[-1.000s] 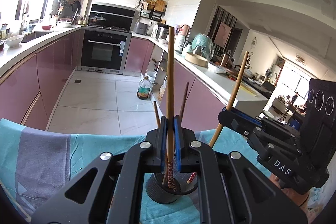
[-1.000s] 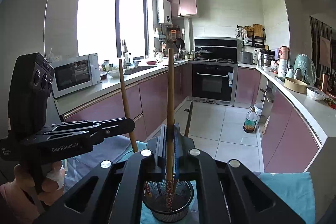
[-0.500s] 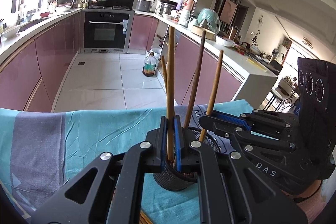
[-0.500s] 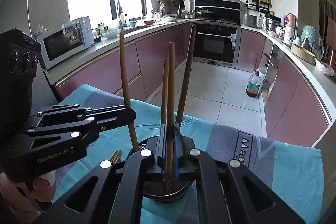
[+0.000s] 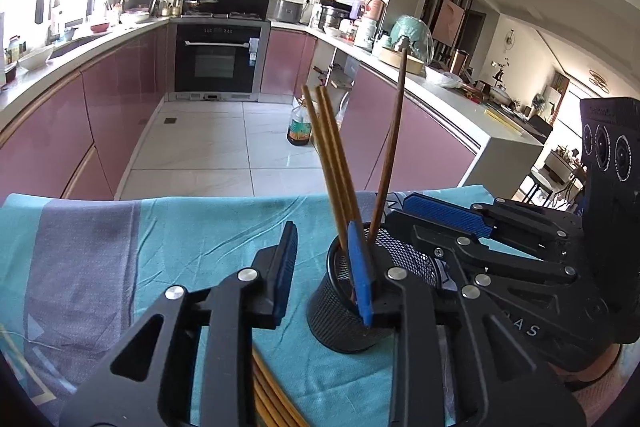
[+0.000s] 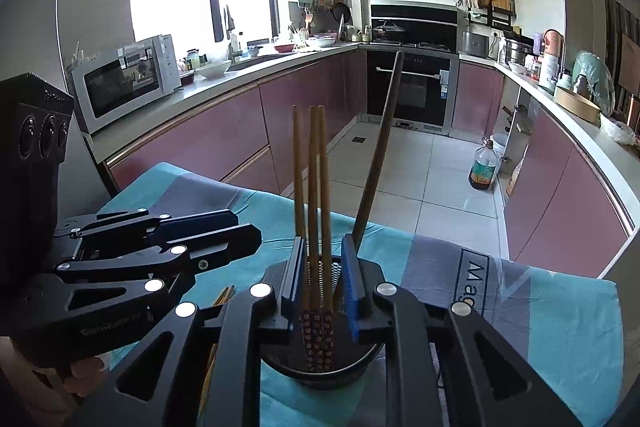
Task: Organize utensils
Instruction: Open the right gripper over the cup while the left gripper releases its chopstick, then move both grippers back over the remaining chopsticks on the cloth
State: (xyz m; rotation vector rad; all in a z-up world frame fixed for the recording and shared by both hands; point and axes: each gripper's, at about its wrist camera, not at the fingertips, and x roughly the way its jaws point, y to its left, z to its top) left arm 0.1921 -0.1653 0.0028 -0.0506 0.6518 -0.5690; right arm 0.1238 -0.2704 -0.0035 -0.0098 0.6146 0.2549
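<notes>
A black mesh holder [image 5: 352, 319] stands on the teal cloth [image 5: 180, 227]. Light bamboo chopsticks [image 5: 332, 155] and one dark chopstick [image 5: 392, 147] stand in it. My left gripper [image 5: 322, 239] sits at the holder's left rim with its jaws opening. Only cloth shows between them, and the chopsticks lean past its right pad. My right gripper [image 6: 323, 247] hovers over the holder [image 6: 320, 375], jaws also opening. Three patterned bamboo chopsticks [image 6: 314, 187] stand loosely between its pads. The dark chopstick [image 6: 380, 147] leans to the right behind them. Each gripper shows in the other's view: the right gripper [image 5: 404, 215], the left gripper [image 6: 240, 231].
More loose bamboo chopsticks [image 5: 272, 399] lie on the cloth under the left gripper, and these loose chopsticks [image 6: 220, 299] show left of the holder. The cloth's [image 6: 560, 327] far edge drops to the kitchen floor. Pink cabinets and an oven stand beyond.
Both grippers came down with one chopstick each, set them into the holder and opened. The chopsticks now stand free in the holder.
</notes>
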